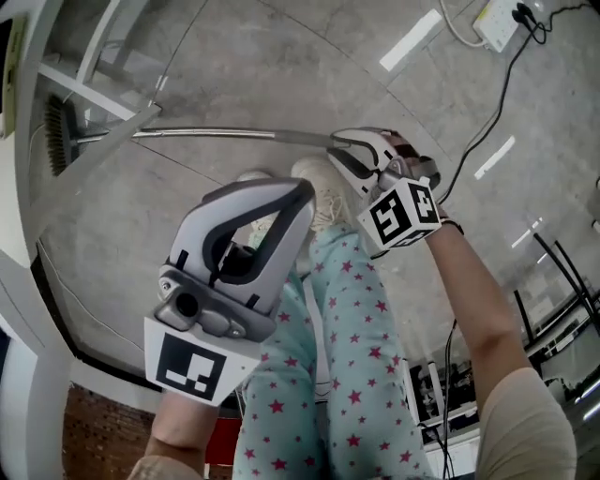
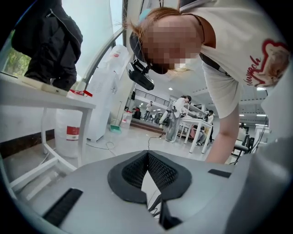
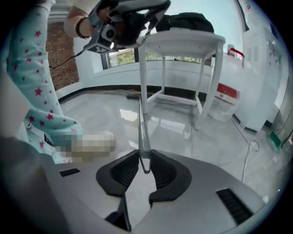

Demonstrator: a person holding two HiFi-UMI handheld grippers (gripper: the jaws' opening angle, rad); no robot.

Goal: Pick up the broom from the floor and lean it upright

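Polished grey concrete floor (image 1: pixel 281 56), glossy with streaks of reflected light, fills the head view, with a white power strip (image 1: pixel 497 23) and its black cable at 1 o'clock

Across the upper part lies the broom (image 1: pixel 206 134): a slim, round, silvery metal handle that runs from 9 o'clock to 1 o'clock. Its dark, stiff bristle head (image 1: pixel 58 136) sits at the 9 o'clock end, beside the white tubular frame of a tabletop (image 1: pixel 103 98).

The right gripper (image 1: pixel 349 150), a smooth grey-and-white shell with a marker cube, is clamped on the handle's free end. In the right gripper view the handle (image 3: pixel 143 132) runs away toward 12 o'clock, and its rounded, looped tip is pinched between the black ribbed pads (image 3: pixel 165 171).

The left gripper (image 1: pixel 302 192) hangs in the foreground near 6 o'clock of the handle, apart from the broom and above pale blue trousers (image 1: pixel 356 356) printed with pink stars. In the left gripper view (image 2: pixel 147 155) its mesh-textured pads (image 2: pixel 160 171) meet at the tips with nothing between them
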